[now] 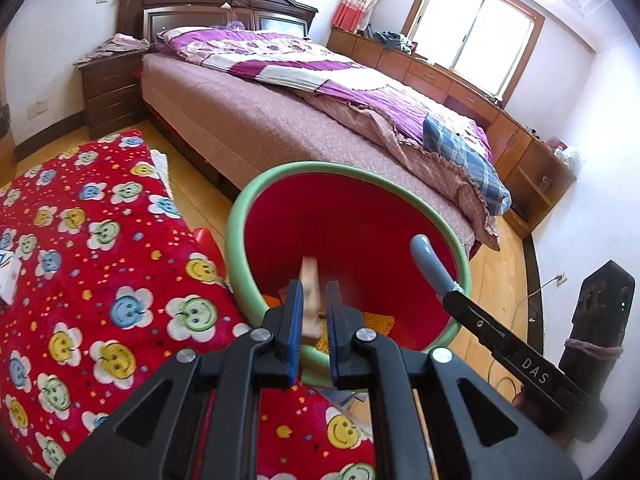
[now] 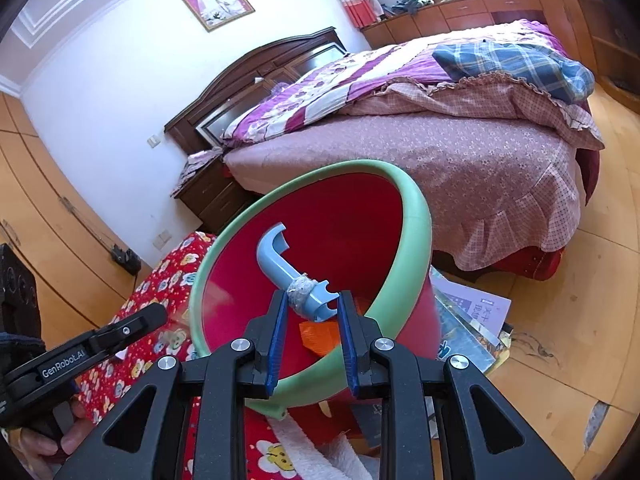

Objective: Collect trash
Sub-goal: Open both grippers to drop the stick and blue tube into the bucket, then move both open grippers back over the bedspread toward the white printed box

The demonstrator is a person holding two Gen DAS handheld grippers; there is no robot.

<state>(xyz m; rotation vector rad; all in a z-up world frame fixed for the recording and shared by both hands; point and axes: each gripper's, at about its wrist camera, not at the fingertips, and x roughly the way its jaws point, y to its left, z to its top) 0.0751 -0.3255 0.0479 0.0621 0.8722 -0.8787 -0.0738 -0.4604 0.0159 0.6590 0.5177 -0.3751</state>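
Left wrist: closed left hand-held gripper (image 1: 314,300) pinches a beige scrap (image 1: 311,284) over the red bin (image 1: 360,216) holding orange litter (image 1: 382,324).

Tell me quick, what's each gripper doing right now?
Left gripper: closed on a pale scrap.
Right gripper: closed on a blue plastic hook.

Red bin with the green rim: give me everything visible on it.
The bin is a round, plastic-looking bucket, red inside and out, with a thick pale-green rim. It is tilted, mouth toward both cameras, beside the red smiley-flower blanket and in front of the bed. Orange scraps lie at its bottom. The right gripper holds a blue-grey hooked plastic piece over its mouth.
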